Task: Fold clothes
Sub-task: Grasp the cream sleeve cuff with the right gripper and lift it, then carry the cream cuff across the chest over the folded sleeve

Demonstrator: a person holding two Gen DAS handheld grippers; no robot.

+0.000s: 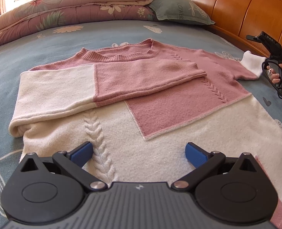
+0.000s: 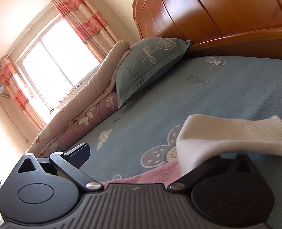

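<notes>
Blue-grey bedsheet [image 1: 121, 30] printed with flowers and the word FLOWERS, covering a bed, serves as the work surface. Item: one knitted sweater [image 1: 160, 118], pink upper body and cream lower body with raised cable braids, laid flat face up in the middle of the sheet, neckline [image 1: 120, 54] pointing away toward the folded bedding. One sleeve [image 1: 95, 87], cream at the shoulder end and pink toward the cuff, lies folded across the chest. Other sleeve extends to the right; its white cuff [image 2: 236, 135] is lifted off the sheet and drapes over the right finger of the right gripper [image 2: 146, 152]. Right gripper: left finger stands well out to the side, right fingertip hidden under the cuff fabric; jaws apart, with nothing pinched between them as far as can be seen. A hand [image 1: 278, 72] holds its handle at the bed's right side. Left gripper [image 1: 139, 152]: blue pads spread wide, hovering low over the cream hem area, one pad just beside a cable braid, gripping nothing. Surroundings: folded floral quilt [image 1: 64, 11] along the far edge, grey-green pillow [image 2: 146, 66], orange wooden headboard [image 1: 236, 5], window [image 2: 55, 61] with striped pink curtains [image 2: 87, 19].
</notes>
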